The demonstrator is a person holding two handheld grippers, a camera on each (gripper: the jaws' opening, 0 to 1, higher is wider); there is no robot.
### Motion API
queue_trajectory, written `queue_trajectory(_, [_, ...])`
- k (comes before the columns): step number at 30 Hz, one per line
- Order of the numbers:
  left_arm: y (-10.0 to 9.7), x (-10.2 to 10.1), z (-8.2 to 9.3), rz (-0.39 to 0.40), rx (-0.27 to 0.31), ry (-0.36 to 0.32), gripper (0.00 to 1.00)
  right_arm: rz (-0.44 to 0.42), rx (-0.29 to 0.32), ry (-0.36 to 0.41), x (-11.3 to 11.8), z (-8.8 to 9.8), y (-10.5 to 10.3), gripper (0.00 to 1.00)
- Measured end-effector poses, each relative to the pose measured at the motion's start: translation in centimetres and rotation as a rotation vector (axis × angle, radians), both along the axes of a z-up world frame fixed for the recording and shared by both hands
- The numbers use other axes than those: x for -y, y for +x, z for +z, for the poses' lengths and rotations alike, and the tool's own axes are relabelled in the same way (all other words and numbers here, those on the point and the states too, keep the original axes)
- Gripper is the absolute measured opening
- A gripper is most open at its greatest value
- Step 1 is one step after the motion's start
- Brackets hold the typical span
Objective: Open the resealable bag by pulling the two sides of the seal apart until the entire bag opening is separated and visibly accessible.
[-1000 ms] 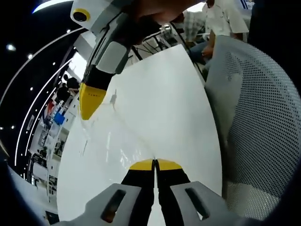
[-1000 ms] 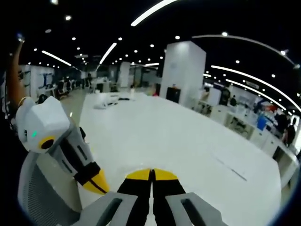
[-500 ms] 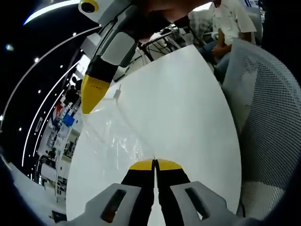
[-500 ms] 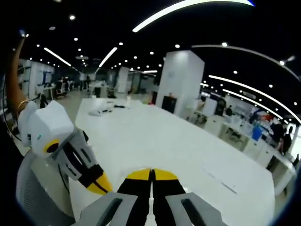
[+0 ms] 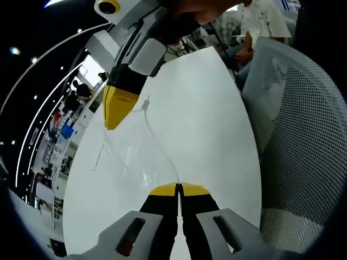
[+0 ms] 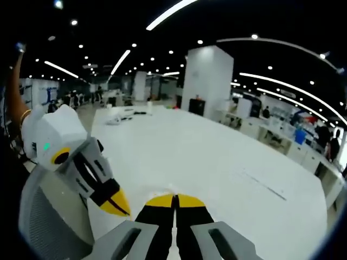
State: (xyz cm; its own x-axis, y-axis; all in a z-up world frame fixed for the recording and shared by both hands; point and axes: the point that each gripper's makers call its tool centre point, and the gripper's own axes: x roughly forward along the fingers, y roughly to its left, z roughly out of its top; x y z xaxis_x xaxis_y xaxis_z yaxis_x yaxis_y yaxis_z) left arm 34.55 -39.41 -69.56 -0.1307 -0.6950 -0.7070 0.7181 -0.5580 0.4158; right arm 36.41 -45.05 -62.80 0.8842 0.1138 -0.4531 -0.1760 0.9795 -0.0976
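In the left gripper view, the left gripper [image 5: 178,189] has its yellow-tipped black jaws pressed together, pinching the near edge of a clear plastic bag [image 5: 142,157]. The bag is thin, glossy film, creased and catching light; it is hard to see against the white table [image 5: 206,124] behind it. It is stretched taut from those tips up to the right gripper [image 5: 116,116], whose yellow tip is closed on the bag's far upper edge. A short white tab of the bag [image 5: 146,103] sticks out just beside that tip. The bag hangs between the two grippers, above the table's surface rather than lying on it.

The table is smooth, matte white, with a rounded edge. Beside its edge stands a chair [image 5: 295,135] with a pale grey perforated mesh back. Beyond the far end of the table sits a person [image 5: 255,27] in a light shirt.

In the right gripper view, the right gripper's own jaws are likewise pressed together, the left gripper [image 6: 116,206] close beside them. The film itself cannot be made out here. Behind it, the long white table runs off into an office hall with ceiling light strips [image 6: 173,8] and a white column [image 6: 209,81].
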Motion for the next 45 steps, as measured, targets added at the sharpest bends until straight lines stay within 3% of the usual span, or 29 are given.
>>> queue_trajectory(5, [-0.8,-0.7,-1.2,0.015,-0.042,0.031,0.0,0.006,-0.053,-0.002,-0.6,-2.2,-0.8,0.0])
queue_trajectory(18, [-0.7,-1.6,-0.9,0.14,-0.16,0.007,0.05,0.013,-0.128,-0.014,-1.7,-5.6,-2.4,0.0])
queue_trajectory(22, [0.0,-1.7,-0.2,0.239,-0.234,-0.034,0.15,0.049,-0.168,-0.118,-1.8,-6.9,-2.6,0.0])
queue_trajectory(35, [1.8,-3.6,-0.3,0.343,-0.321,-0.04,0.26,0.028,-0.176,-0.116,0.1,-7.7,-1.2,0.0])
queue_trajectory(40, [3.2,-4.1,0.2,0.416,-0.377,-0.069,0.33,0.038,-0.18,-0.152,1.7,-7.4,-0.2,0.0])
queue_trajectory(45, [5.0,-4.4,0.7,0.461,-0.377,-0.089,0.33,0.069,-0.193,-0.196,3.2,-7.5,0.8,0.0])
